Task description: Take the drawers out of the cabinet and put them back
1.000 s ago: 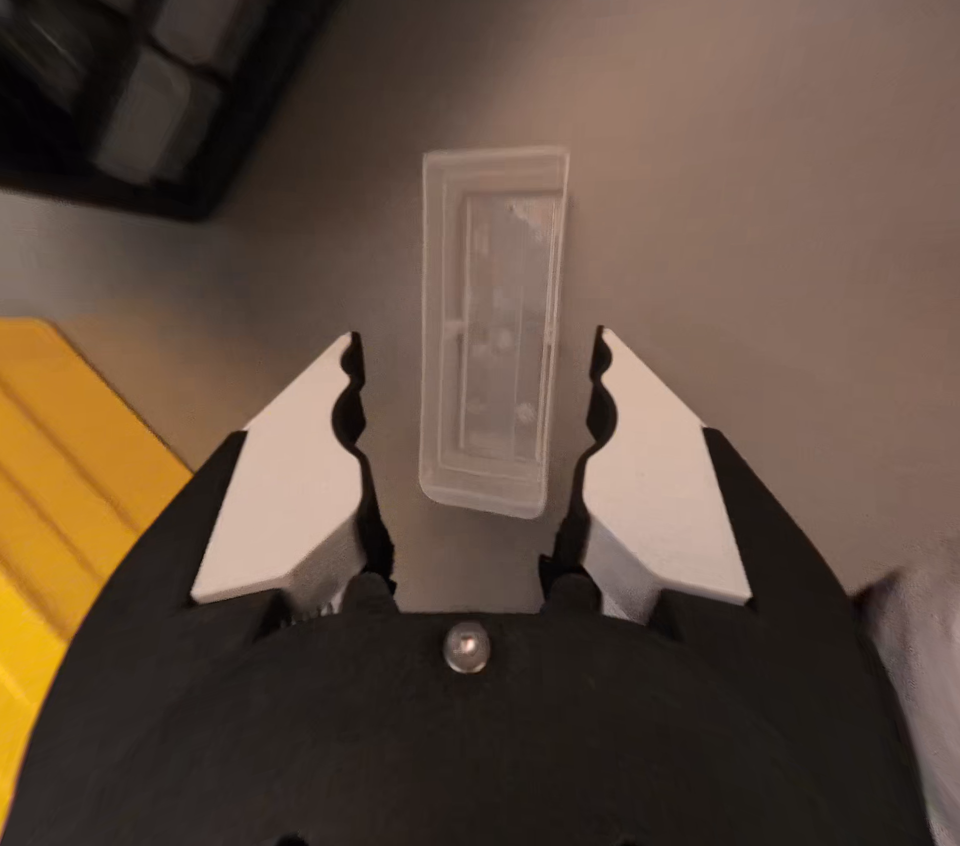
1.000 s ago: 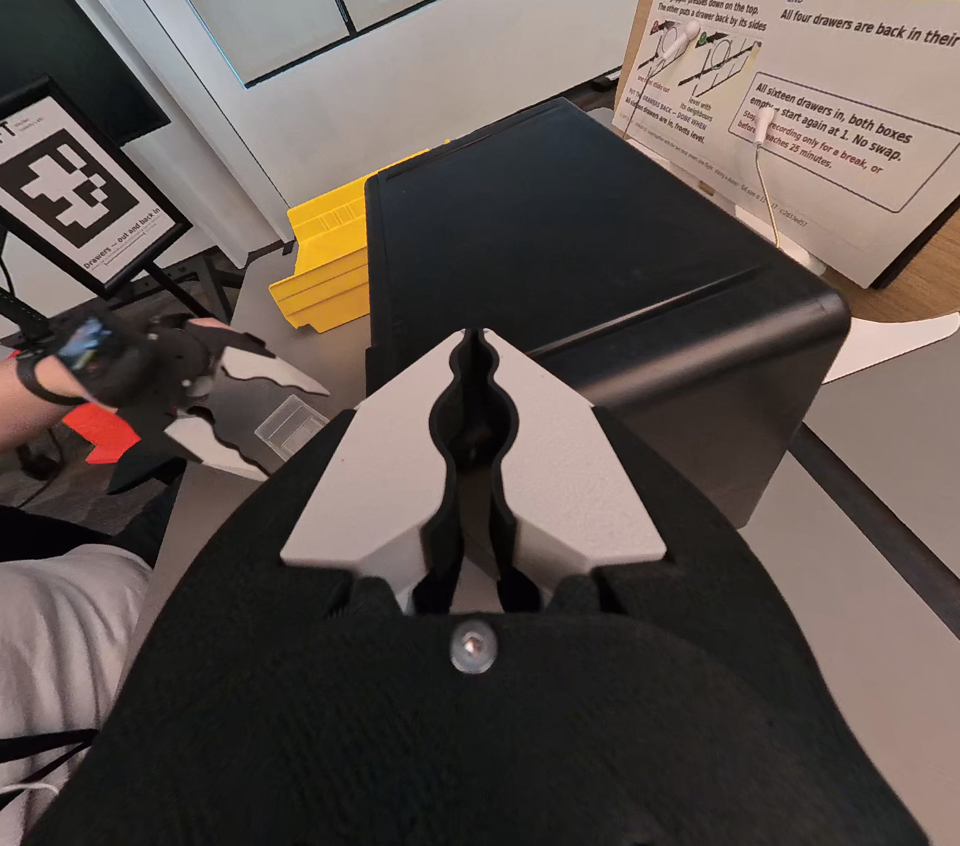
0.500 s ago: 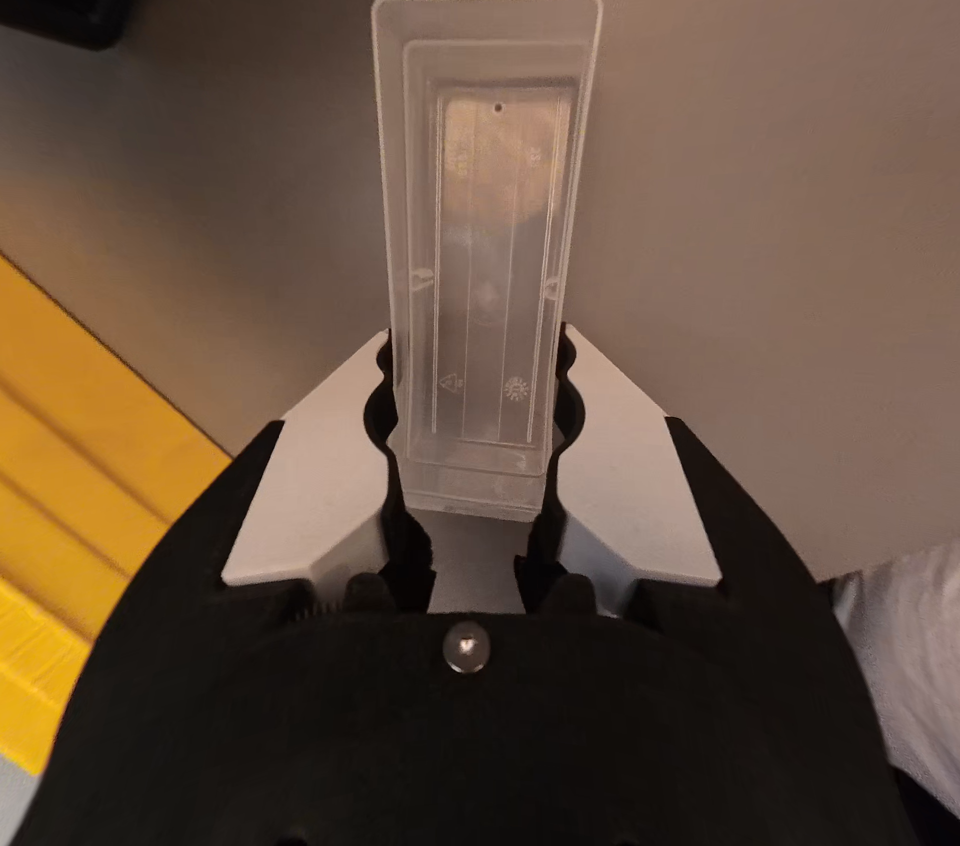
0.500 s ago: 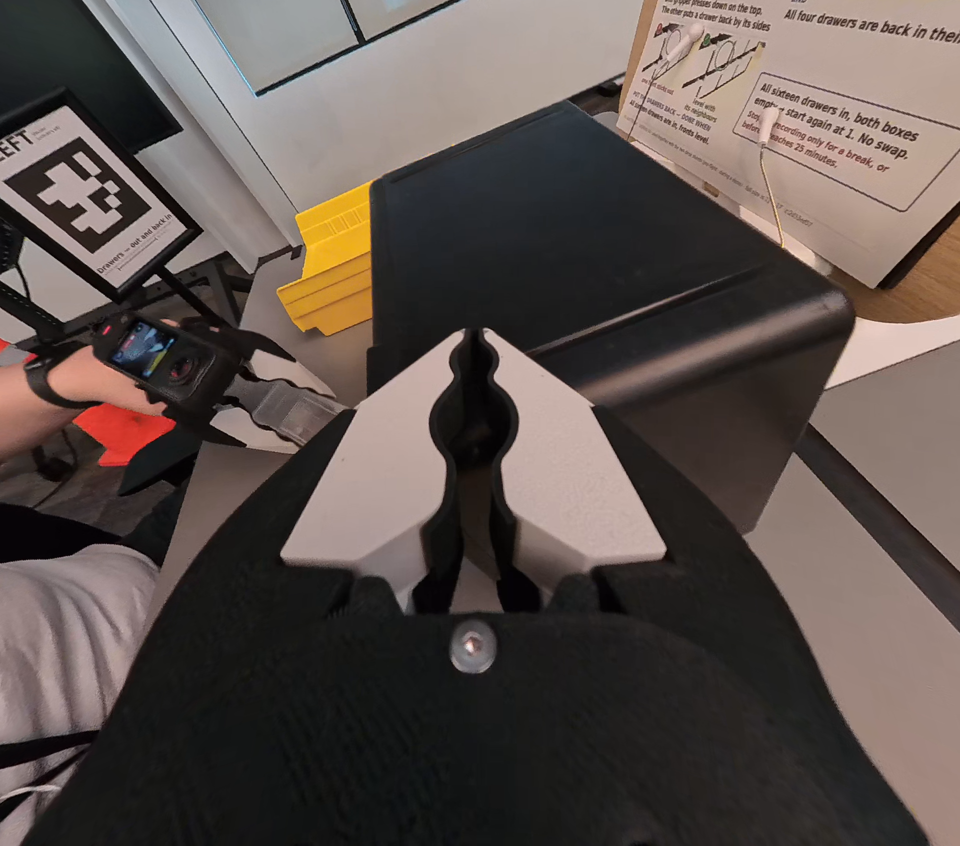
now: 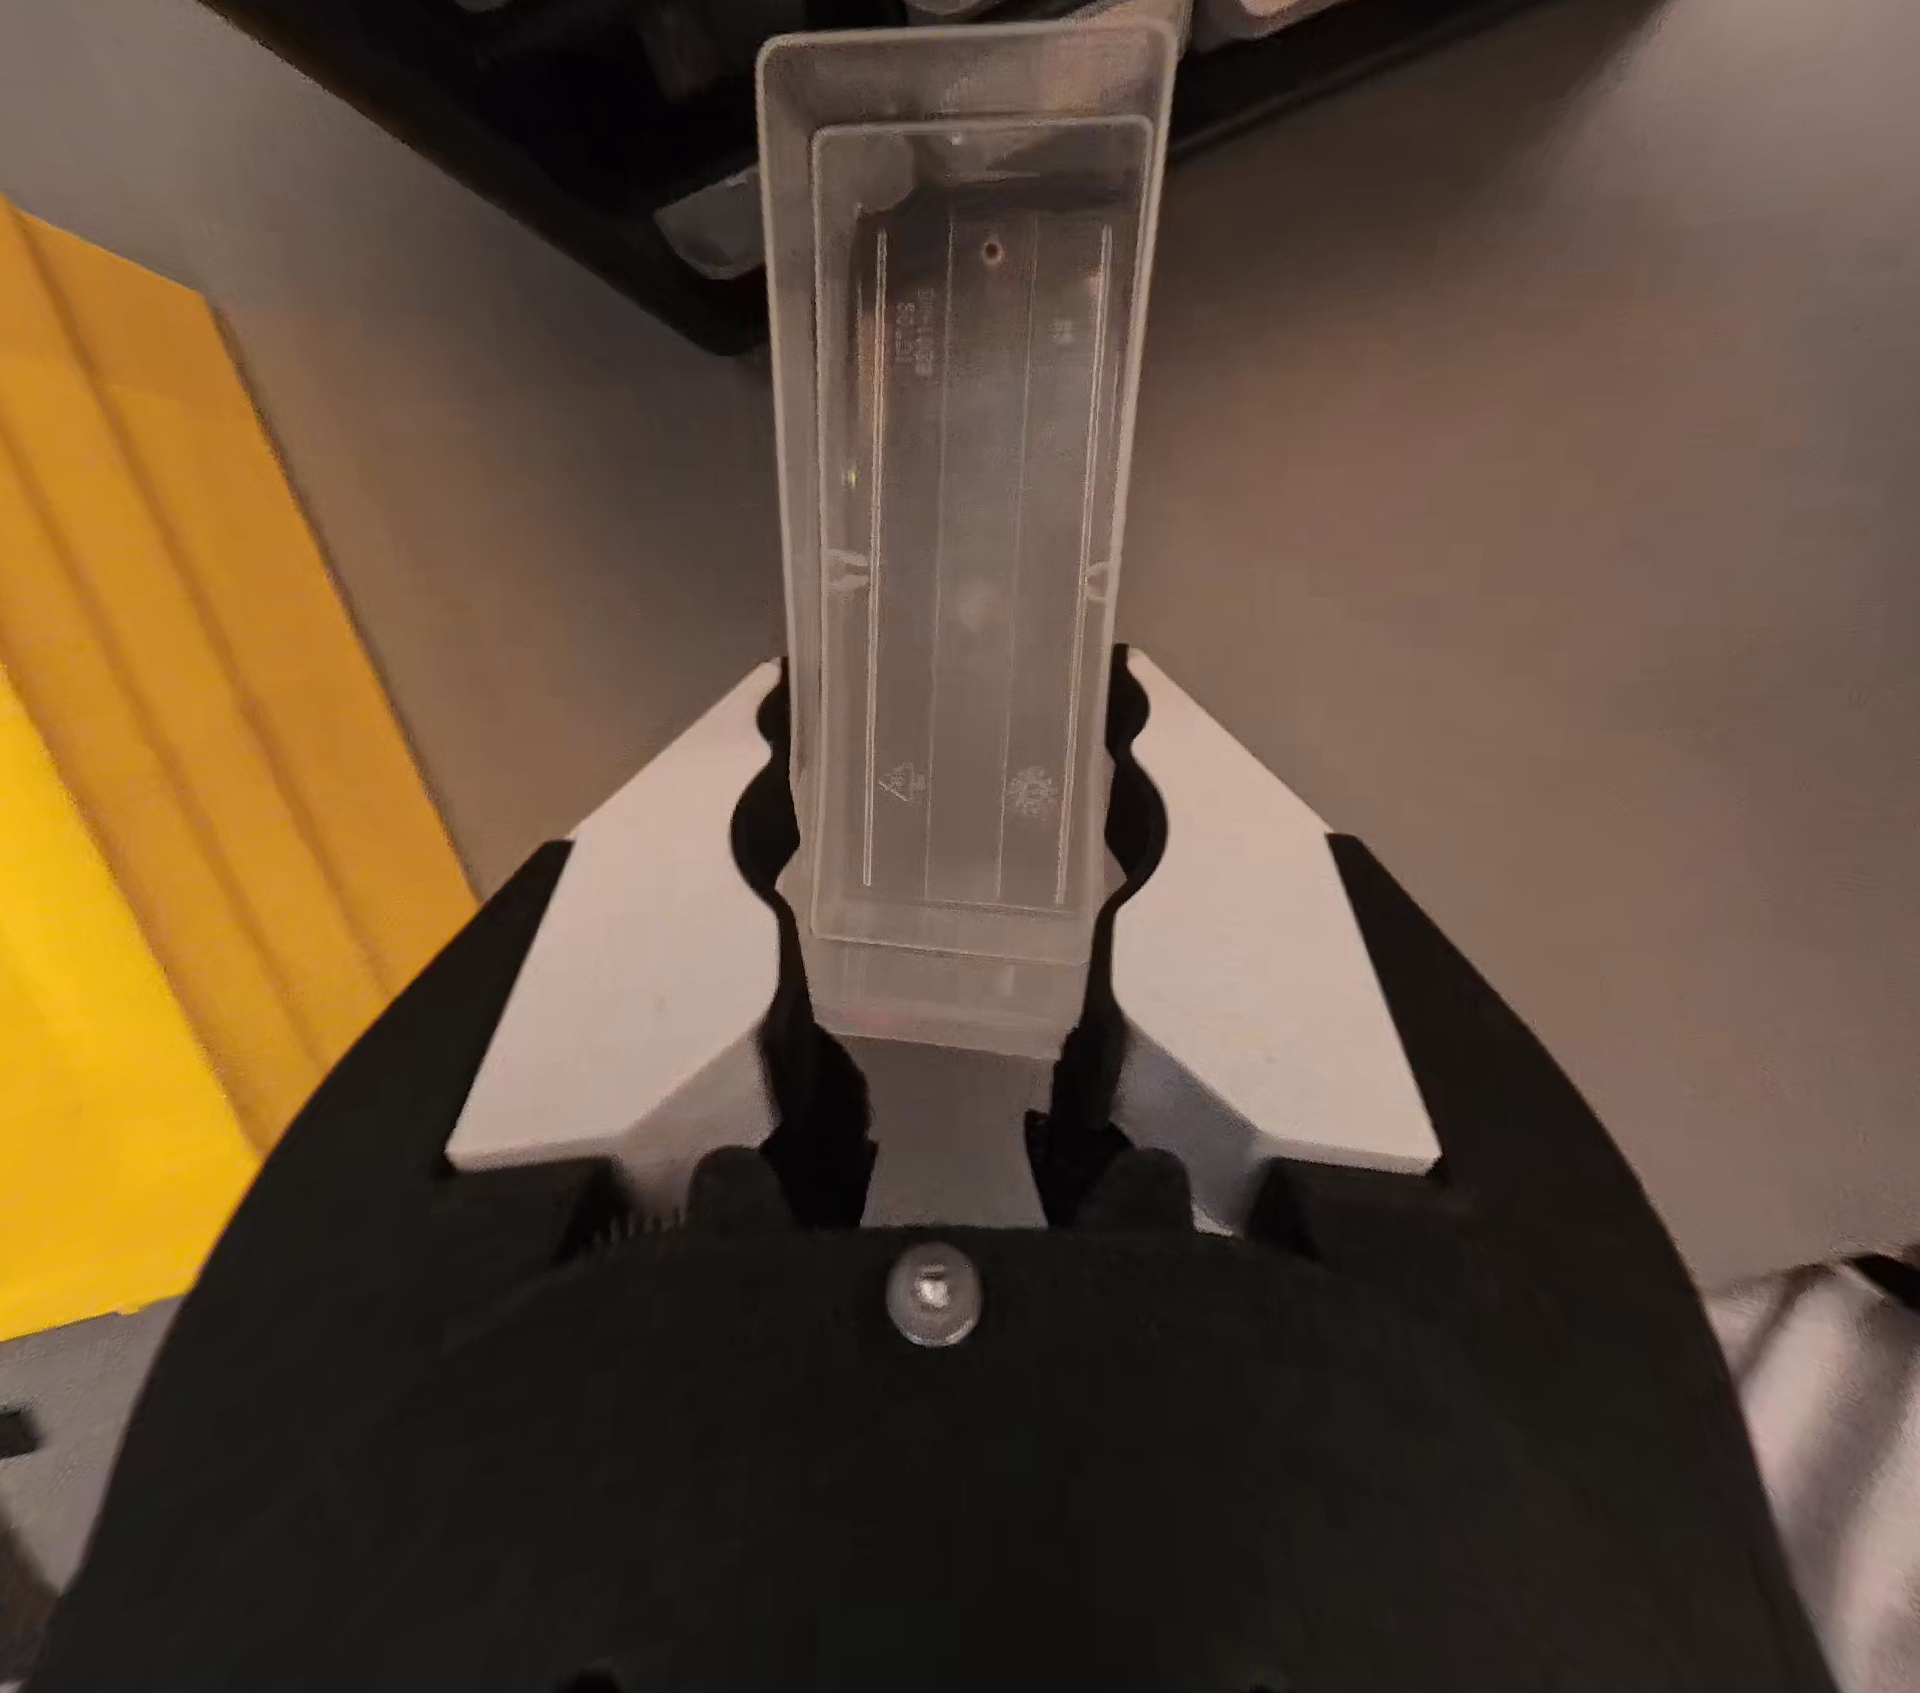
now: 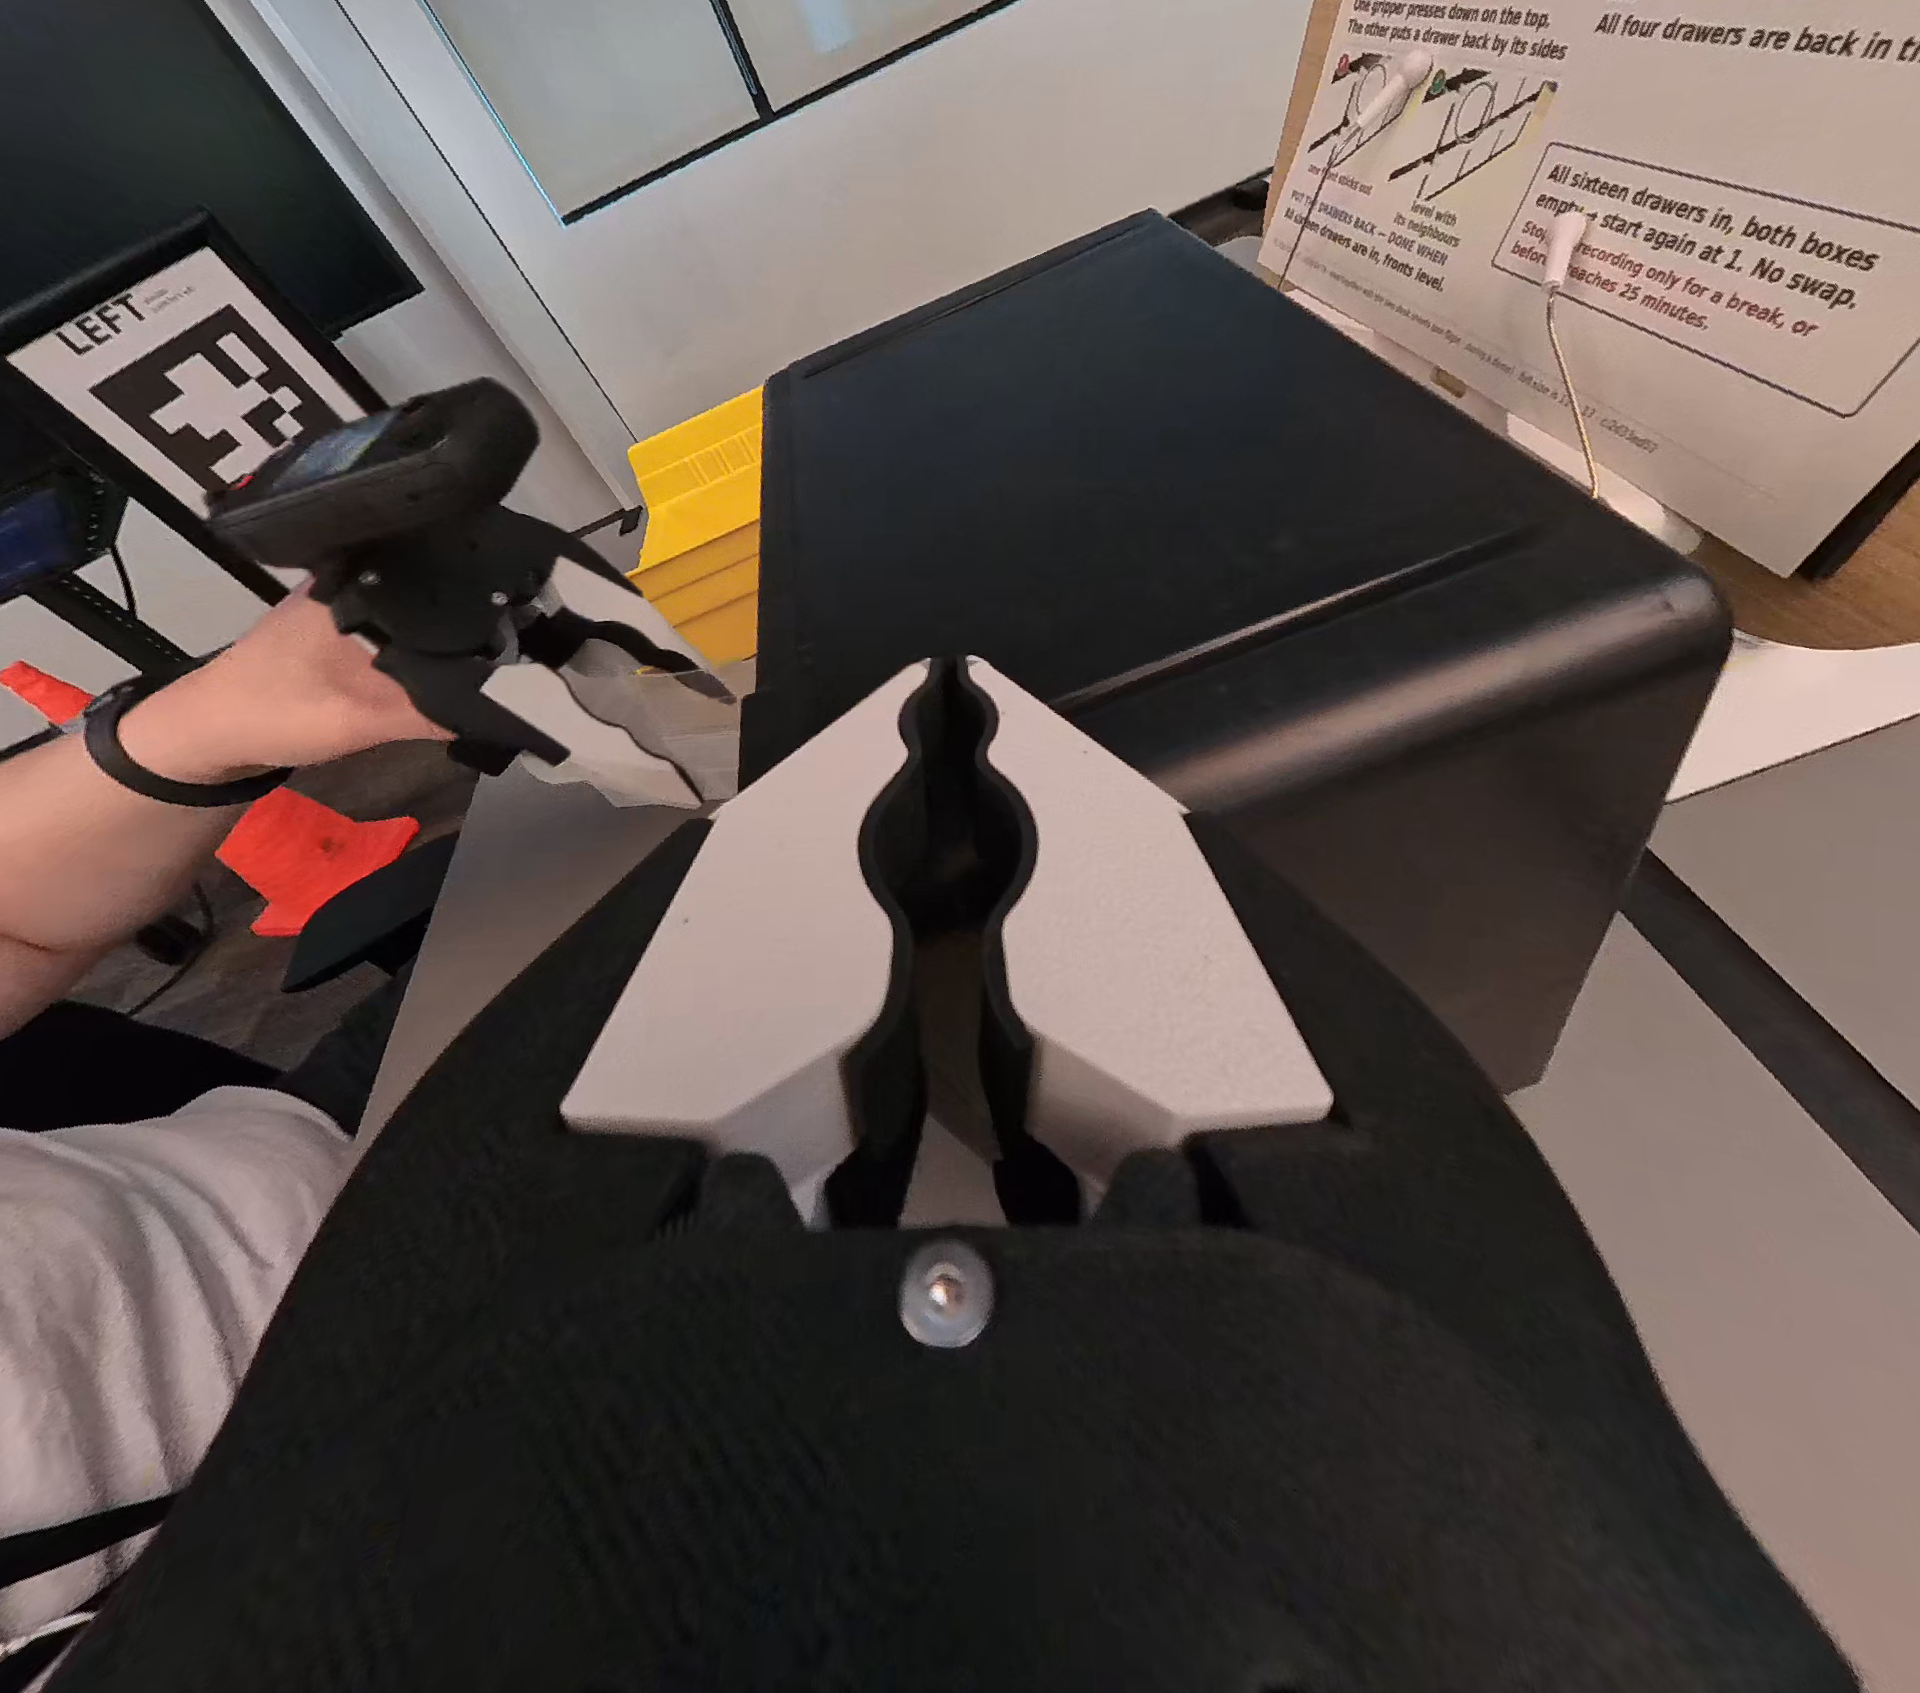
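big black cabinet [image 6: 1195, 521] on the grey table [image 5: 1507, 500], yellow bin [image 5: 125, 812] off to its side, right gripper [image 6: 948, 677] pressed together with nothing in it, resting at the cabinet's top edge, left gripper [image 5: 951, 708] pinching a clear drawer [image 5: 966, 500] by its sides, far end right up at the cabinet front

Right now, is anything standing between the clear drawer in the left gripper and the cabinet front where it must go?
Nothing visible does. The left hand-held gripper holds the drawer by its sides, far end toward the cabinet. Only bare table lies between. The yellow bin sits off to the left.
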`<state>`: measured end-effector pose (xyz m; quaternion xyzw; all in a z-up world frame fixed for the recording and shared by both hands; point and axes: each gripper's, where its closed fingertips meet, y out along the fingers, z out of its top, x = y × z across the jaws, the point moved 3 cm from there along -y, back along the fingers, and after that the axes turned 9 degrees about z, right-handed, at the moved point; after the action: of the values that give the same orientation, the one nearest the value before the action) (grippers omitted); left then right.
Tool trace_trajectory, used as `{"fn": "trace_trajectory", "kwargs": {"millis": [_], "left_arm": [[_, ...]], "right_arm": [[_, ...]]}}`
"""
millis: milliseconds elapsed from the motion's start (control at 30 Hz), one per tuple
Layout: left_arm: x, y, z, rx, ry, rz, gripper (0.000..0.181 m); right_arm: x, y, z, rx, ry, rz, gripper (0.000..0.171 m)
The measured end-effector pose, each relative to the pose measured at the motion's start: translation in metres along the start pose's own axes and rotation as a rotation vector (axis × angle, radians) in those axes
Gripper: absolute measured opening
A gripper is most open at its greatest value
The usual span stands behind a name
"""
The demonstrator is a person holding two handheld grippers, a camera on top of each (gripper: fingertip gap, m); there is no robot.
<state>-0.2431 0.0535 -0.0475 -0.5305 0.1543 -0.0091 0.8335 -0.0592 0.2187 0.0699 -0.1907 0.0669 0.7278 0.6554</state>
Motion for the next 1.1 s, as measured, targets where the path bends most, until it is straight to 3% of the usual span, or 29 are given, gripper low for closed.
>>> {"fn": "trace_trajectory", "kwargs": {"millis": [33,367,1100], "left_arm": [[-0.002,0.001,0.001,-0.016,-0.024,-0.008,0.058],[-0.019,0.019,0.001,-0.141,-0.058,0.019,0.058],[-0.028,0.025,0.021,-0.157,-0.109,0.134,0.059]], "right_arm": [[0.0,0.0,0.0,0.0,0.0,0.001,0.0],[0.0,0.0,0.0,-0.001,-0.004,0.004,0.0],[0.001,0.0,0.0,0.012,0.008,0.025,0.0]]}}
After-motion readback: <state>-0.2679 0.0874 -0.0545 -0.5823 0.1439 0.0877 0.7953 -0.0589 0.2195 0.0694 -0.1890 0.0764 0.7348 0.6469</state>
